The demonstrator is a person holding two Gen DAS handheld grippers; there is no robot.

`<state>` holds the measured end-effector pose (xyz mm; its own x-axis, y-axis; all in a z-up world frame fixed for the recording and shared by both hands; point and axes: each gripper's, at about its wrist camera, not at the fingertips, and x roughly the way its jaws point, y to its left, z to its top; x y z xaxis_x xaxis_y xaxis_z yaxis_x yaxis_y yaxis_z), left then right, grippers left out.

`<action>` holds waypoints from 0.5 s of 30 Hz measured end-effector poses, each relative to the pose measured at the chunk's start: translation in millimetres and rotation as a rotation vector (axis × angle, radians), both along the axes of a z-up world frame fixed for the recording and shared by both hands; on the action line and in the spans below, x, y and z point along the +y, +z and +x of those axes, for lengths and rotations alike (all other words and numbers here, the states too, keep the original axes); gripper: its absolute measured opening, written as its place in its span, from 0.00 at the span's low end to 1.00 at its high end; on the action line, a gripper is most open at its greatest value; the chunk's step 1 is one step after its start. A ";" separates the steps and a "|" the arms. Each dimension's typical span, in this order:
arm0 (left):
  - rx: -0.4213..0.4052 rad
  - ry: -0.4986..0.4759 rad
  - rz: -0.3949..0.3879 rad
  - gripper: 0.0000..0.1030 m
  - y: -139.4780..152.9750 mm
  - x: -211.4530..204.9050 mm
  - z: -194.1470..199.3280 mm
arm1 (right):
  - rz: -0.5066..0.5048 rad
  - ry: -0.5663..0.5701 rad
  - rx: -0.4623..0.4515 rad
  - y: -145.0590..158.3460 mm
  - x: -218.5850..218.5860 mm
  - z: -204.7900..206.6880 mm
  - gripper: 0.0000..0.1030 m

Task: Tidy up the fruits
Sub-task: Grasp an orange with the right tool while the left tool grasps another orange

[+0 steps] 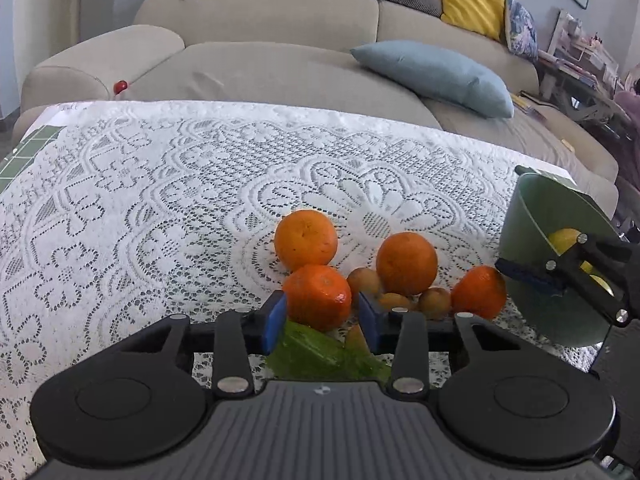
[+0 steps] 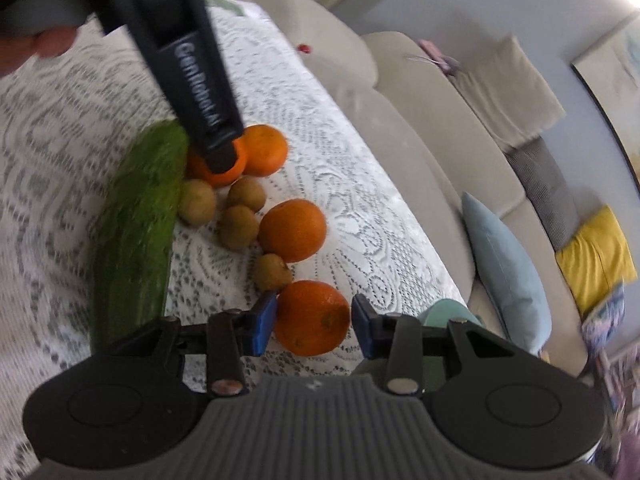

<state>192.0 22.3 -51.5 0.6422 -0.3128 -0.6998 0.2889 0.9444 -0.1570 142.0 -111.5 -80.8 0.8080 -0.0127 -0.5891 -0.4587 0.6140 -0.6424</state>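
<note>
My left gripper (image 1: 322, 301) is shut on an orange (image 1: 318, 294), one blue pad against each side; its black finger (image 2: 200, 92) covers that orange in the right wrist view. Three more oranges (image 1: 306, 240) lie close by on the lace cloth, with several kiwis (image 2: 238, 226) between them. A green cucumber (image 2: 136, 232) lies just under the left gripper. My right gripper (image 2: 315, 302) is open, its pads apart above the nearest orange (image 2: 312, 316), which rests on the cloth. Its pad (image 1: 528, 277) only reaches that orange's edge. Under it stands a green bowl (image 1: 520, 220) holding lemons (image 1: 564, 236).
A white lace cloth (image 1: 160, 200) covers the table, whose far edge runs along a beige sofa (image 1: 260, 60) with a blue cushion (image 1: 436, 74). A hand (image 2: 40, 46) holds the left gripper. A small red ball (image 1: 120, 86) sits on the sofa.
</note>
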 end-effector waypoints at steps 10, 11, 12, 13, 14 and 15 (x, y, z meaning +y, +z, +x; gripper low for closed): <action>0.011 -0.015 0.011 0.46 -7.7 -5.5 8.1 | -0.038 0.034 0.016 -2.9 -7.7 5.4 0.40; 0.011 -0.012 0.010 0.46 -7.7 -5.5 7.6 | -0.037 0.033 0.014 -2.9 -8.0 5.1 0.39; 0.009 -0.012 0.012 0.46 -7.7 -5.5 7.6 | -0.034 0.032 0.012 -2.8 -8.3 4.7 0.39; 0.006 -0.011 0.012 0.46 -7.8 -5.5 7.2 | -0.029 0.029 0.010 -2.5 -8.9 4.5 0.39; 0.004 -0.009 0.010 0.46 -7.9 -5.1 6.9 | -0.025 0.027 0.008 -2.3 -9.3 3.8 0.39; 0.003 -0.007 0.009 0.45 -7.9 -4.9 7.2 | -0.023 0.026 0.007 -2.2 -9.8 2.7 0.39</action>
<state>199.1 17.4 -59.4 0.6379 -0.3109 -0.7046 0.2951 0.9437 -0.1493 144.7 -121.3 -83.0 0.8042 -0.0049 -0.5944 -0.4789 0.5869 -0.6528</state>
